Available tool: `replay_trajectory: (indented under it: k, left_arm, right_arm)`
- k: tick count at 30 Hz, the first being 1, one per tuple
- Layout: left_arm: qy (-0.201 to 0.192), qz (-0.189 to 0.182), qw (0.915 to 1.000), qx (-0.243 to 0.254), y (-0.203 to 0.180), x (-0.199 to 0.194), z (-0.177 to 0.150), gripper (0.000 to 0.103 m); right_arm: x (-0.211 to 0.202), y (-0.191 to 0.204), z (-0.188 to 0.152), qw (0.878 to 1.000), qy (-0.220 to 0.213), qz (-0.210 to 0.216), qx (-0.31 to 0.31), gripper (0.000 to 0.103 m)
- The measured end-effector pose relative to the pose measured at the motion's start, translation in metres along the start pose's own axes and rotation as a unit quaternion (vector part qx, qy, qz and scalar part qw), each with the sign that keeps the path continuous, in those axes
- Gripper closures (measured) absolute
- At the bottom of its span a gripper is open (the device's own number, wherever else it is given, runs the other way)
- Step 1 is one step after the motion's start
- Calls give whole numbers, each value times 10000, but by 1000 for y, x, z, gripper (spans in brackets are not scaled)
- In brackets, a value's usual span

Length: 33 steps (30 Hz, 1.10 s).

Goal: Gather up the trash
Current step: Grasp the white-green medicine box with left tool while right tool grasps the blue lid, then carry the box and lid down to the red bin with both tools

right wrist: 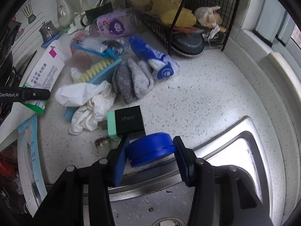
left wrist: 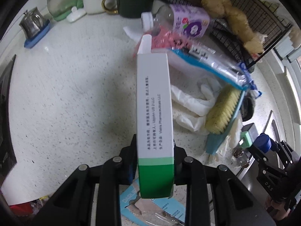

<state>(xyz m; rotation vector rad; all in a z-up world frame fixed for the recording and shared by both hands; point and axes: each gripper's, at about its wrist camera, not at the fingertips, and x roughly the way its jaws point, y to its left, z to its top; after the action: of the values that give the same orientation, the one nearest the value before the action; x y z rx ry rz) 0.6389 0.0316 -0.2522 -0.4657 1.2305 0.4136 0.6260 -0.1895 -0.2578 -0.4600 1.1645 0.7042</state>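
My left gripper (left wrist: 154, 150) is shut on a white carton with a green end (left wrist: 153, 101), held off the speckled counter (left wrist: 75, 94). In the right wrist view the same carton (right wrist: 45, 69) shows at the left edge in the left gripper's black fingers (right wrist: 28, 94). My right gripper (right wrist: 150, 152) has its blue pads (right wrist: 119, 165) pressed on both sides of a round blue lid (right wrist: 150, 148), above the sink's rim. That lid (left wrist: 264, 142) and right gripper also appear at the right edge of the left wrist view.
Piled on the counter are crumpled white gloves (right wrist: 84, 98), a blue scrub brush (right wrist: 97, 71), grey cloths (right wrist: 129, 79), a blue wrapper (right wrist: 154, 60), a purple-labelled bottle (right wrist: 112, 27), a black-and-green charger (right wrist: 128, 122) and a small glass vial (right wrist: 102, 143). A wire rack (right wrist: 197, 9) stands behind; the steel sink (right wrist: 235, 150) lies in front.
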Motion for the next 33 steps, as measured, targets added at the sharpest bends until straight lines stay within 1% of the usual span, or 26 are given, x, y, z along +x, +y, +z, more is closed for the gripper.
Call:
replay_trajectory:
  k: [4, 8, 11, 13, 16, 22, 28, 33]
  left_arm:
    - [-161, -118, 9998, 47, 1, -22, -8, 78]
    - [-319, -272, 9989, 206, 7, -47, -18, 78]
    - [-414, -353, 9978, 369, 13, -63, -21, 78]
    - [-465, -411, 9970, 455, 16, -77, -26, 78]
    - [-540, -446, 9962, 522, 17, -84, -30, 78]
    - [-709, -469, 9941, 678, 39, -112, -51, 78]
    - [-814, -579, 9912, 872, 76, -141, -89, 78]
    - [-870, -696, 9873, 1133, 106, -162, -128, 78]
  right_arm:
    - [-13, 1, 7, 9998, -115, 58, 129, 58]
    - [-33, 8, 13, 9996, -264, 21, 138, 58]
    - [-49, 21, 16, 9991, -392, -121, 97, 58]
    - [-58, 34, 17, 9985, -454, -292, 30, 58]
    - [-72, 54, 17, 9983, -553, -194, 75, 58]
    - [-93, 90, 14, 9975, -696, -42, 97, 58]
    - [-117, 138, -3, 9963, -839, -58, 183, 58]
    - [-143, 193, -34, 9950, -927, -154, 336, 58]
